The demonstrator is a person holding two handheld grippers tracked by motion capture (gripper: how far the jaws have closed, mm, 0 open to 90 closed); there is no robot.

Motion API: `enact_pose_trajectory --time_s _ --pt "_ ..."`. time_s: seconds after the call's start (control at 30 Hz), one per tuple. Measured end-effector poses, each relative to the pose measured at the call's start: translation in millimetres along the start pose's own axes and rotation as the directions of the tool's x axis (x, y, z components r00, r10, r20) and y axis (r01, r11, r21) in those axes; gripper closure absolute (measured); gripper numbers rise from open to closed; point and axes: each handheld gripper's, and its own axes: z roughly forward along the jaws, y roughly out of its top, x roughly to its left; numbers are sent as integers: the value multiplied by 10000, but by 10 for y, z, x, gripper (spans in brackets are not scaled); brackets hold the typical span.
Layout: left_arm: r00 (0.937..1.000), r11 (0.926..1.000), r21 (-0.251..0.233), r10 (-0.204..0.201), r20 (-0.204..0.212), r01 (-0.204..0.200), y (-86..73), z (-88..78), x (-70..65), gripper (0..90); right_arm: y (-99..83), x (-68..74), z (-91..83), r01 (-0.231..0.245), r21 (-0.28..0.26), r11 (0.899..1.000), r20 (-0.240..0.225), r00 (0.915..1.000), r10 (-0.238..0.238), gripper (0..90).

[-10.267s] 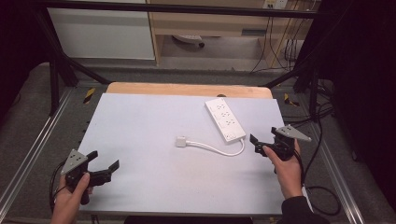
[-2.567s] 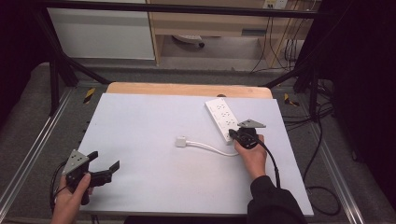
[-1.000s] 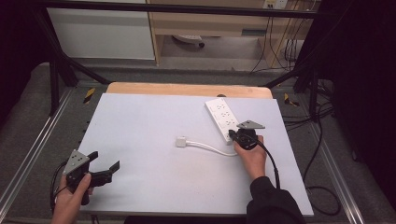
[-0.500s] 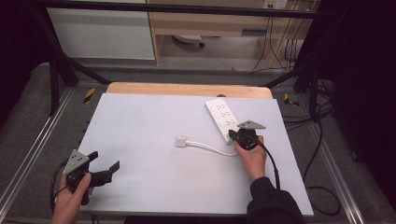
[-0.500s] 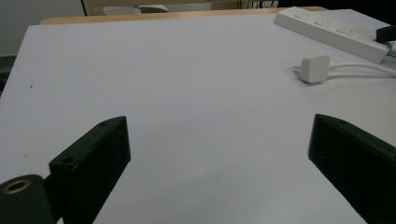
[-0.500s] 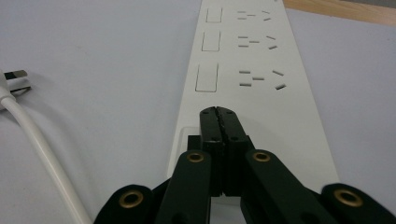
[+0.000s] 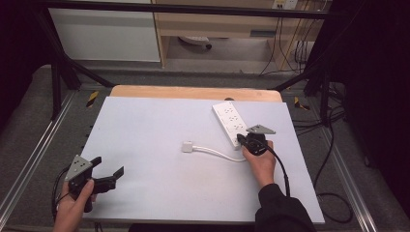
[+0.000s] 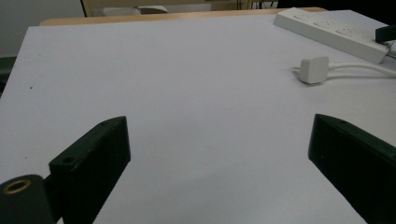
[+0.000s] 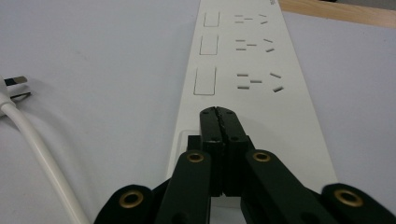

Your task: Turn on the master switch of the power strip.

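Note:
A white power strip (image 7: 229,117) (image 9: 243,60) lies at an angle on the right half of the white table (image 7: 154,125). Its white cable (image 7: 217,153) (image 9: 32,149) curves left to a white plug (image 7: 187,146) (image 8: 314,69) lying loose on the table. My right gripper (image 7: 240,138) (image 9: 218,112) is shut with nothing between its jaws. Its tips rest on the top face of the strip's near end, just short of the nearest socket. My left gripper (image 7: 107,166) (image 8: 219,135) is held open at the table's near left corner, over bare table.
A wooden board edge (image 7: 193,92) runs along the table's far side. Metal frame rails (image 7: 34,159) flank the table on both sides. Cables (image 7: 333,145) trail on the floor at the right. The strip (image 8: 327,30) lies far right in the left gripper view.
Since the oldest frame the right hand has come in from the table's right edge to the strip's near end. Over the last few seconds nothing has moved.

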Motion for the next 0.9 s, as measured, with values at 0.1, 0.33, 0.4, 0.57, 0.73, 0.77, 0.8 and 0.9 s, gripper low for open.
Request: enact_pose_trajectory --time_s 0.1,0.33,0.4,0.57,0.73,0.77,0.8,0.9 --pt "10000 10000 -2 -4 4 4 1 0 0 57 -2 1 -3 -85 -21 10000 -20 10000 85 900" --pt "10000 10000 -21 -8 1 8 1 -1 2 57 3 -15 -3 -131 -114 9998 -51 9999 130 900" --pt "10000 10000 -22 -18 2 18 1 -1 4 57 4 -19 -8 -168 -128 9998 -29 9999 168 900" --pt "10000 10000 -71 -64 -26 64 2 -5 10 57 20 -36 -34 -310 -248 9992 -41 9995 309 900" --pt "9999 9999 -63 -123 -74 122 -1 -3 19 57 43 -31 -61 -344 -375 9987 -142 9993 339 900" --pt "9999 9999 -58 -117 -74 116 -1 -3 21 56 48 -31 -68 -346 -386 9987 -167 9993 340 900" --pt "9999 9999 -55 -124 -85 124 -1 -3 21 56 54 -29 -73 -347 -407 9986 -189 9992 339 900" --pt "9998 9999 -65 -136 -119 135 -4 1 24 57 66 -26 -86 -385 -431 9983 -275 9989 373 897"
